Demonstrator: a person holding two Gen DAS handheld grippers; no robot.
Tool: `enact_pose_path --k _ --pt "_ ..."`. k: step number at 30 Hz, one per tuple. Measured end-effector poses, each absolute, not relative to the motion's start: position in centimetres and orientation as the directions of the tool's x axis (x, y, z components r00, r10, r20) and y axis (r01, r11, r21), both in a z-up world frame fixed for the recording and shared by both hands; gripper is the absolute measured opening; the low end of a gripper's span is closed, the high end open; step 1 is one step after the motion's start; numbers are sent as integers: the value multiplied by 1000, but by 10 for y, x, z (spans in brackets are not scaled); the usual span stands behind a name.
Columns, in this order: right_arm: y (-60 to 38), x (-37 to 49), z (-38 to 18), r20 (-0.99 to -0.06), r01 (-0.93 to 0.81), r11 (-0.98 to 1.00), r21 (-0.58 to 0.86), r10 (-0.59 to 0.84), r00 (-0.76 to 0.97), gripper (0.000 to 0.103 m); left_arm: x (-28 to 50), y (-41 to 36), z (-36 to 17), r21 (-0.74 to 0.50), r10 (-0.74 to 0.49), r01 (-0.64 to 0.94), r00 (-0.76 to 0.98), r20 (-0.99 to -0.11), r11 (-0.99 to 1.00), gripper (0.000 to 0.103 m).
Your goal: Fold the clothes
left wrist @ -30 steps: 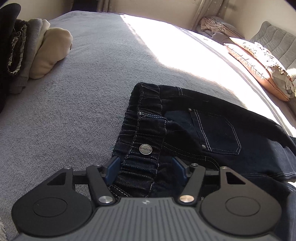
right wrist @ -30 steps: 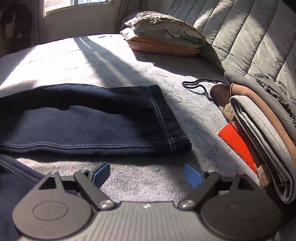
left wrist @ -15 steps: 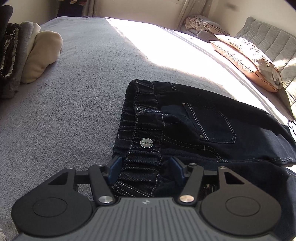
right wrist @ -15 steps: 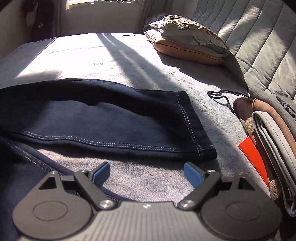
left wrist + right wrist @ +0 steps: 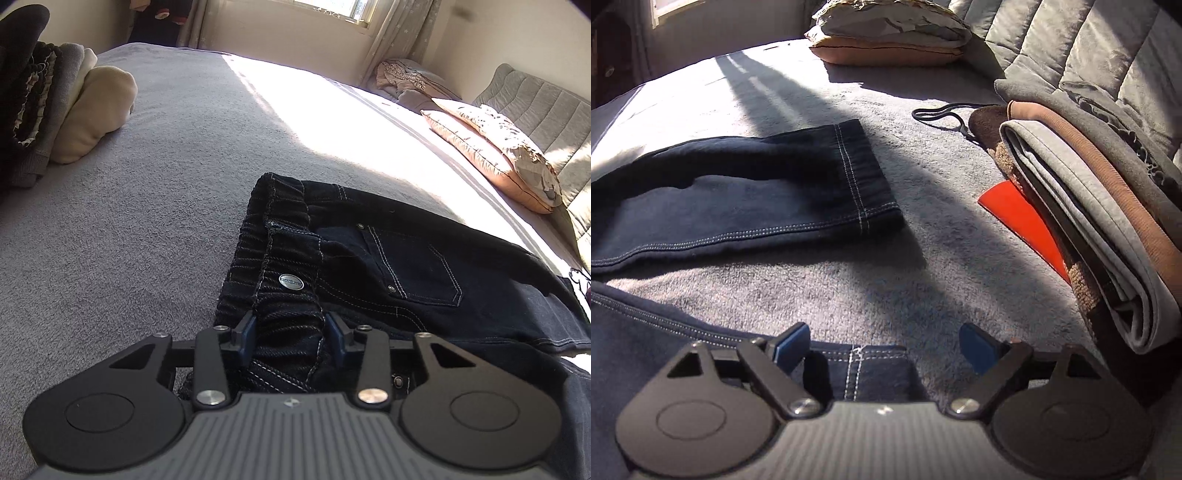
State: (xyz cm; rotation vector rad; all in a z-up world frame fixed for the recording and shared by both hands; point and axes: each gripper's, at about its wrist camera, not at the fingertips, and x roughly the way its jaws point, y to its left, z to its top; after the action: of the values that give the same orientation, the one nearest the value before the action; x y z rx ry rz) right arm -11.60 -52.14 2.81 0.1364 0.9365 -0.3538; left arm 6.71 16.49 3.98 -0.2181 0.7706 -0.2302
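Mostly ribbed dark denim jeans (image 5: pixel 369 258)

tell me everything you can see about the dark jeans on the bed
The jeans are dark indigo denim with pale contrast stitching, lying flat and unfolded on the grey blanket. They have a gathered elastic waistband, a metal button, rivets and a stitched pocket. The left gripper has just been closing on the waistband, bunching it between its pads. The two hemmed legs lie apart with blanket between them; the near leg's hem sits between the open fingers of the right gripper. Sun falls across the far leg.
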Motion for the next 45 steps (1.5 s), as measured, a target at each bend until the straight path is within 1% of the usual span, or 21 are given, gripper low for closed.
enact_pose_path --k 3,4,5,6,8,9,11,13,17,21,23,25,28,30,32,33,36,37,38,40,45 --pt "-525 -125 25 -826 337 941 34 -163 540 87 64 168 48 -300 -289 115 710 -642 947 39" --pt "-525 -127 23 -827 326 944 47 -146 543 81 63 166 50 -289 -281 115 716 -640 950 39" --pt "-524 -127 20 -827 310 949 55 -131 547 63 62 166 53 -286 -275 111 722 -635 952 38" --pt "-521 -126 20 -818 298 954 27 -150 555 49 61 165 56 -289 -272 106 728 -629 951 38" --pt "-513 -123 21 -799 273 961 -31 -188 571 25 59 164 61 -292 -267 99 740 -618 951 38" --pt "-512 -125 26 -779 275 960 -47 -208 592 19 57 164 63 -292 -265 97 744 -613 951 38" --pt "-514 -130 40 -722 295 955 -31 -226 654 12 55 164 65 -298 -266 96 750 -605 950 37" --pt "-514 -136 58 -646 304 953 -2 -233 727 11 53 165 67 -301 -265 95 755 -599 949 37" --pt "-503 -132 78 -542 328 943 -52 -302 784 11 45 164 72 -294 -249 84 771 -586 952 38" --pt "-496 -122 88 -482 343 936 -86 -340 808 11 39 158 75 -238 -224 102 792 -568 966 38" --pt "-497 -107 77 -531 356 927 -117 -362 766 12 46 158 63 -224 -205 84 771 -602 971 40" --pt "-501 -90 54 -620 369 914 -169 -390 681 14 54 164 47 -252 -203 47 739 -642 967 41" --pt "-497 -84 39 -647 369 897 -243 -434 627 14 55 171 42 -287 -218 33 736 -641 957 41" --pt "-498 -89 45 -651 365 911 -193 -397 647 21 50 168 48 -270 -213 49 752 -624 962 41" --pt "-501 -95 50 -651 363 920 -144 -364 665 49 48 167 51 -265 -209 50 760 -615 963 44" --pt "-500 -97 48 -661 364 921 -137 -359 659 53 49 169 50 -270 -206 41 758 -619 962 45" --pt "-496 -97 43 -684 356 924 -142 -352 639 57 56 174 41 -270 -202 24 726 -657 963 55" --pt "-495 -96 41 -689 351 925 -148 -351 634 61 58 175 39 -264 -196 17 719 -667 964 66" --pt "-495 -96 39 -694 346 925 -155 -351 629 67 58 177 37 -260 -184 4 716 -673 965 74" --pt "-491 -94 38 -696 336 927 -166 -351 626 72 56 180 37 -272 -185 -7 716 -673 962 74" --pt "-471 -100 49 -652 286 949 -135 -303 695 72 50 176 40 -225 -147 -10 727 -671 974 75"
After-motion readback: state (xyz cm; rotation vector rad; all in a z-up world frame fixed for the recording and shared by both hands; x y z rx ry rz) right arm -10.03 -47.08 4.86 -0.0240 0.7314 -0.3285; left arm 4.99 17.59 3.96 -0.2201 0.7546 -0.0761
